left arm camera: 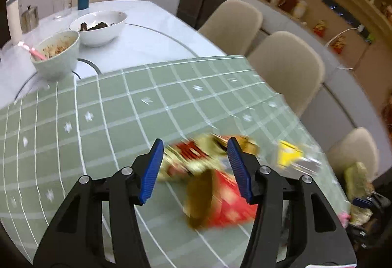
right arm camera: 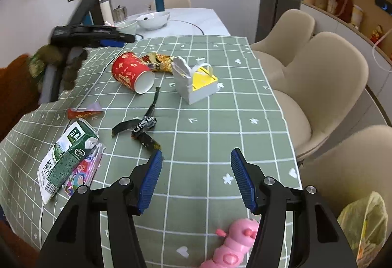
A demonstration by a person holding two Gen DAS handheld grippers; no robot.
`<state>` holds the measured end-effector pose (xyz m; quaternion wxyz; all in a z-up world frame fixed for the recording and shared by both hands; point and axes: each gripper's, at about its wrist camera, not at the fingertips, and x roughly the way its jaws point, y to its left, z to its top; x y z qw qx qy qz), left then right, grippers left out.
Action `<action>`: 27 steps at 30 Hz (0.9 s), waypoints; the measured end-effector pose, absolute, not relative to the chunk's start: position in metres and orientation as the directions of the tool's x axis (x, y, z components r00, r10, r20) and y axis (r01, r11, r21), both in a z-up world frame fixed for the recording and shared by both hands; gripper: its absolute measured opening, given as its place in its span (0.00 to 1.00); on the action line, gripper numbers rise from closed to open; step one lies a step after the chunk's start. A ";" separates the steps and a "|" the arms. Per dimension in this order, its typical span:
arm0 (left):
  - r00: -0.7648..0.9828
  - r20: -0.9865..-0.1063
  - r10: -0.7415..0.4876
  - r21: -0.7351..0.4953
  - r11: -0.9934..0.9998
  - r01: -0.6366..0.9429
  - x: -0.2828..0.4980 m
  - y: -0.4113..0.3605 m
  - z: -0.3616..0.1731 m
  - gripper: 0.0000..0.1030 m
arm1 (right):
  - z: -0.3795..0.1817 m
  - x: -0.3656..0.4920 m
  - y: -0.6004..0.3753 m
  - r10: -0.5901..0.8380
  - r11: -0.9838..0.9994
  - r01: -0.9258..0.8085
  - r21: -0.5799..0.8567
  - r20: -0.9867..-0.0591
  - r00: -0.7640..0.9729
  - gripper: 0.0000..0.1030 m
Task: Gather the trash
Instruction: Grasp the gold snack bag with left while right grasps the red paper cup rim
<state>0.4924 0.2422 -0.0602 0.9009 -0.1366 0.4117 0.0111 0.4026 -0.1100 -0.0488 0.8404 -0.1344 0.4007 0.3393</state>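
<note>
Left wrist view shows the left gripper [left arm camera: 194,165] with its blue pads spread wide, hanging over a red paper cup [left arm camera: 220,197] that lies on its side on the green checked tablecloth [left arm camera: 98,125]; nothing is between the pads yet. It looks like the reaching stage of picking up the first bit of rubbish, and I'd judge the next move calls for lowering around the cup's wall and closing gently, since a paper cup on its side can roll or crush. From the right wrist view the cup [right arm camera: 132,71] lies with its mouth toward the camera, a gold snack wrapper [right arm camera: 159,62] just behind it and a small white and yellow box [right arm camera: 196,81] close by. The right gripper [right arm camera: 196,170] is also spread apart and holds nothing, over bare cloth nearer the table edge. Other litter waits on that side: a green milk carton [right arm camera: 66,157], a red wrapper scrap [right arm camera: 84,113] and dark torn wrapper strips [right arm camera: 142,125]. A pink toy [right arm camera: 235,243] sits partly behind the right gripper's frame. A thin plastic bag [right arm camera: 362,226] at the lower right may be for the trash, but it is cut off. The left view is badly smeared around the cup, so contact cannot be judged.
</note>
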 end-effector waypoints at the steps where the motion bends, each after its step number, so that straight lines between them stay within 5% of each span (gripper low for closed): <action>1: 0.642 -0.761 -0.089 -0.224 0.966 -0.132 0.500 0.246 -0.068 0.50 | -0.050 0.403 -0.109 0.468 0.732 -0.679 0.055 -0.765 0.443 0.54; 9: 0.523 -0.846 -0.103 -0.212 0.965 -0.154 0.515 0.255 -0.109 0.48 | -0.061 0.404 -0.116 0.482 0.732 -0.671 0.113 -0.783 0.394 0.54; 13: 0.459 -0.879 -0.129 -0.212 0.968 -0.135 0.494 0.237 -0.108 0.26 | -0.061 0.403 -0.112 0.498 0.722 -0.680 0.127 -0.777 0.384 0.54; 17: 0.439 -0.881 -0.176 -0.248 0.962 -0.114 0.460 0.216 -0.103 0.19 | -0.057 0.398 -0.104 0.528 0.702 -0.698 0.143 -0.762 0.374 0.54; 27: 0.463 -0.865 -0.191 -0.349 0.893 -0.285 0.390 0.210 -0.093 0.15 | -0.042 0.390 -0.049 0.621 0.605 -0.775 0.180 -0.717 0.318 0.54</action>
